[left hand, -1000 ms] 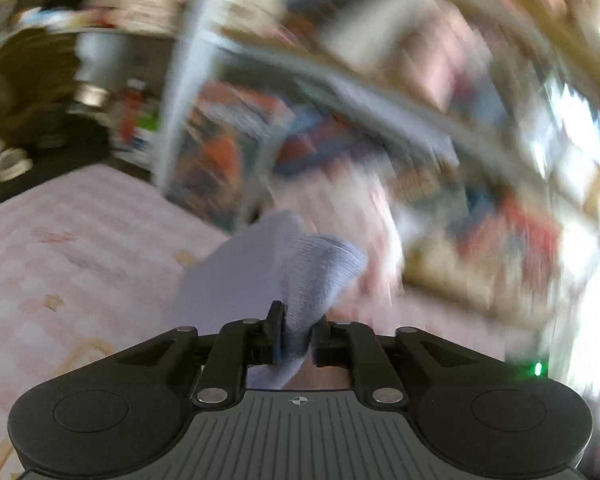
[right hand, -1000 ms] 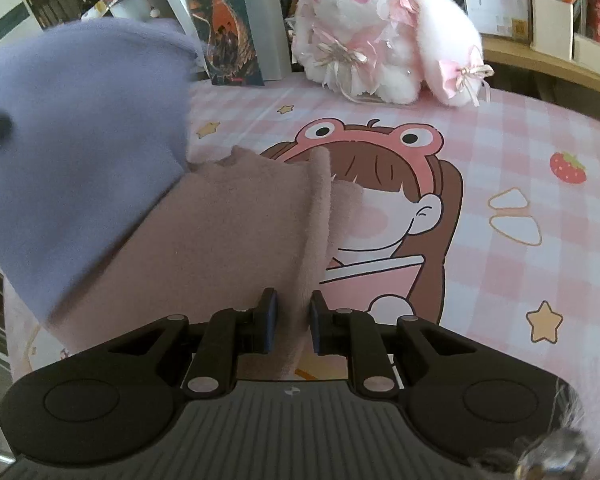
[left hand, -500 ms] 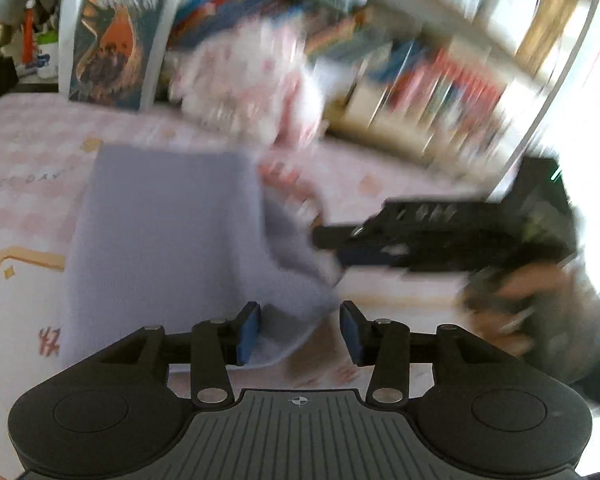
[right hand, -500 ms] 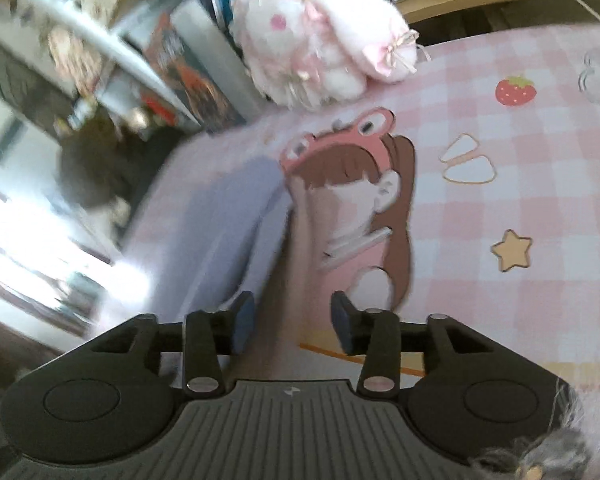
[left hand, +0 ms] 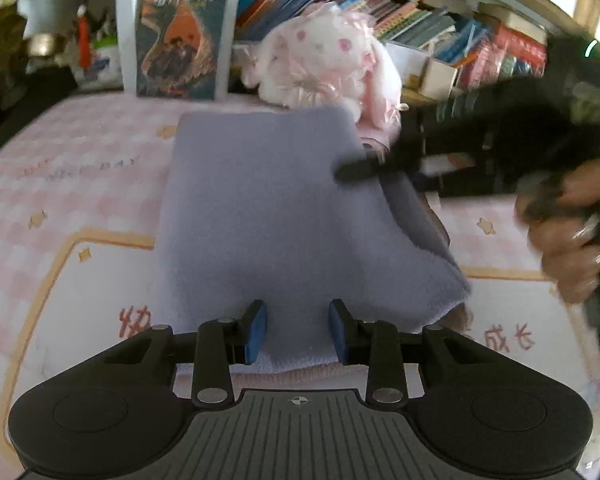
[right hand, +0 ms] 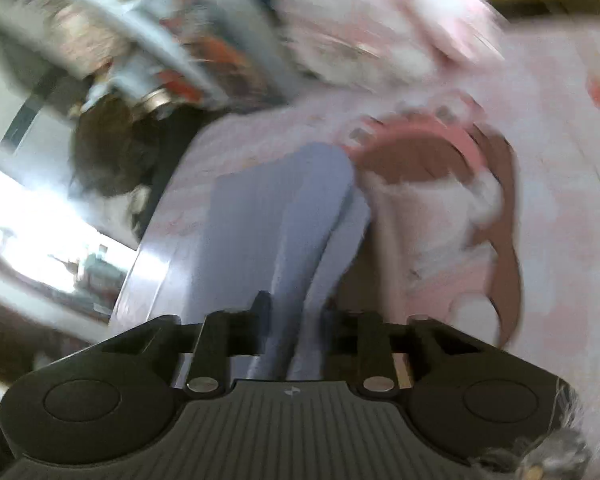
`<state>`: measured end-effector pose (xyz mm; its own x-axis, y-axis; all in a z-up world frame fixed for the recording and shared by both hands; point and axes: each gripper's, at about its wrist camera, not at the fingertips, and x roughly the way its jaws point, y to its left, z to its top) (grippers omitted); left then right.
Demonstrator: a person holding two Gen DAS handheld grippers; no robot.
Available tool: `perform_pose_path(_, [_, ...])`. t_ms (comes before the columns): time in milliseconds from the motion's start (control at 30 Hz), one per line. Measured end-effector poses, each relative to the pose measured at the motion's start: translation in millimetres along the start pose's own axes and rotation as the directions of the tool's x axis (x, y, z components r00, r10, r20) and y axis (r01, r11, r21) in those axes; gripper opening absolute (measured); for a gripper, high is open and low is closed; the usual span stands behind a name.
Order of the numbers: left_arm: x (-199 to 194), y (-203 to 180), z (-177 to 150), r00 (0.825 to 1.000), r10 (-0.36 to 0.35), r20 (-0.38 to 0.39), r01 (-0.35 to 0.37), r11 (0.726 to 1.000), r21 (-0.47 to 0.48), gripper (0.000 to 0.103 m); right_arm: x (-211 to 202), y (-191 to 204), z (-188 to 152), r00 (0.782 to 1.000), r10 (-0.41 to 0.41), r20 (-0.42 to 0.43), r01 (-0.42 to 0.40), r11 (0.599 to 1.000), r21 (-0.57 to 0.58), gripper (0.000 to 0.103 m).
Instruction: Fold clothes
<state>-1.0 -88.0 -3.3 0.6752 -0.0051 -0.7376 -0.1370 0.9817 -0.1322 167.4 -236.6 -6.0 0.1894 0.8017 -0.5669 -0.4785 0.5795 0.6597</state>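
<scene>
A lavender cloth lies folded flat on the pink cartoon mat, with a pink layer showing under its near right corner. My left gripper is open just above the cloth's near edge and holds nothing. My right gripper comes in from the right, held by a hand, with its tip at the cloth's right edge. The right wrist view is blurred: the right gripper stands open, and a raised fold of the lavender cloth runs between its fingers.
A pink-and-white plush toy sits just behind the cloth. An upright book and a shelf of books line the back. The mat extends to the left and the near right.
My left gripper was shut on the lavender cloth; it has opened and the cloth has dropped flat onto the mat. My right gripper has also opened and swung left onto the cloth's edge.
</scene>
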Motion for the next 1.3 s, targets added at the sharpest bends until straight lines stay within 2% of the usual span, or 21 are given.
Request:
perform_pose_path(33, [-0.5,0.1,0.1,1.0,-0.001,0.0,0.001,1.0,0.001,0.032,-8.6,10.1,-2.1,0.997,0.071,0.04,-0.067,0.994,-0.083,0.019])
perform_pose_path(100, [-1.5,0.3,0.4,1.0,-0.002,-0.001,0.002,1.0,0.002,0.032,-28.6,29.9,-14.1,0.974,0.2,0.103,-0.166,0.948,-0.271,0.015])
perform_pose_path(133, [-2.0,0.3,0.5,1.0,-0.003,-0.002,0.003,1.0,0.003,0.032,-33.5,35.6,-18.4,0.972,0.206,0.112,-0.159,0.93,-0.33,0.012])
perform_pose_path(200, [-3.1,0.5,0.7,1.0,-0.004,-0.002,0.004,1.0,0.005,0.034,-30.4,33.5,-19.8,0.989,0.046,0.143,0.004,0.944,-0.329,0.012])
perform_pose_path(233, [-3.6,0.6,0.9,1.0,-0.005,-0.003,0.005,1.0,0.005,0.036,-23.0,24.0,-16.3,0.986,-0.094,0.135,0.129,0.951,-0.283,0.012])
perform_pose_path(267, [-4.1,0.7,1.0,1.0,-0.006,-0.003,0.006,1.0,0.006,0.037,-14.7,12.6,-13.0,0.972,-0.214,0.101,0.232,0.941,-0.244,0.012])
perform_pose_path(300, [-4.6,0.8,1.1,1.0,-0.006,-0.003,0.006,1.0,0.007,0.037,-10.4,2.8,-11.2,0.959,-0.275,0.073,0.285,0.933,-0.222,0.012])
perform_pose_path(367, [-5.6,1.0,1.4,1.0,-0.008,-0.004,0.008,1.0,0.009,0.037,-18.2,-3.6,-12.1,0.963,-0.252,0.09,0.265,0.945,-0.19,0.017])
perform_pose_path(433, [-9.7,4.0,3.8,1.0,-0.017,0.007,0.017,1.0,-0.009,0.037,-30.9,-1.1,-14.5,0.967,-0.213,0.138,0.235,0.957,-0.172,0.038])
perform_pose_path(500, [-20.5,7.5,7.5,0.998,-0.036,0.048,0.038,0.998,-0.04,0.037,-41.4,9.4,-16.1,0.975,-0.16,0.156,0.19,0.96,-0.205,0.043])
perform_pose_path(600, [-34.4,16.5,14.0,0.99,-0.059,0.129,0.071,0.993,-0.091,0.037,-38.0,21.8,-15.8,0.995,-0.062,0.08,0.077,0.975,-0.208,0.05])
perform_pose_path(667, [-34.6,22.2,18.3,0.988,-0.054,0.145,0.071,0.99,-0.118,0.037,-30.3,24.1,-17.4,0.998,-0.051,0.035,0.057,0.983,-0.177,0.05])
perform_pose_path(700, [-33.3,24.6,20.1,0.988,-0.048,0.147,0.067,0.989,-0.128,0.037,-24.1,24.5,-18.6,0.998,-0.061,0.013,0.062,0.985,-0.161,0.046])
perform_pose_path(733, [-30.7,26.0,21.2,0.989,-0.04,0.142,0.059,0.989,-0.134,0.037,-18.7,26.2,-19.6,0.994,-0.113,0.008,0.113,0.98,-0.162,0.03])
perform_pose_path(767, [-26.7,27.1,21.3,0.991,-0.034,0.132,0.052,0.989,-0.139,0.037,-13.2,27.9,-20.6,0.986,-0.167,0.004,0.165,0.972,-0.165,0.022])
perform_pose_path(833, [-15.1,29.1,19.5,0.995,-0.024,0.097,0.038,0.988,-0.149,0.037,-8.7,31.4,-24.1,0.982,-0.186,0.011,0.185,0.964,-0.189,0.01])
perform_pose_path(867, [-9.5,29.6,17.1,0.997,-0.013,0.082,0.025,0.988,-0.149,0.035,-12.1,36.4,-26.9,0.983,-0.179,0.033,0.182,0.962,-0.203,0.01])
perform_pose_path(1000, [-3.8,31.3,11.1,0.997,-0.025,0.075,0.036,0.987,-0.159,0.035,-42.2,45.4,-38.7,0.996,-0.013,0.086,0.033,0.972,-0.232,0.008])
perform_pose_path(1033, [-3.0,31.6,10.7,0.997,-0.034,0.069,0.044,0.986,-0.16,0.035,-43.1,42.0,-40.4,0.996,-0.031,0.082,0.049,0.975,-0.218,0.008])
perform_pose_path(1133, [-0.3,30.3,10.4,0.998,-0.049,0.049,0.055,0.988,-0.144,0.036,-23.3,20.4,-46.0,0.977,-0.208,0.042,0.212,0.956,-0.201,0.007])
perform_pose_path(1300, [-0.7,27.2,10.4,0.998,-0.042,0.037,0.046,0.994,-0.099,0.037,-17.1,17.3,-50.0,0.976,-0.215,0.043,0.219,0.95,-0.223,0.008])
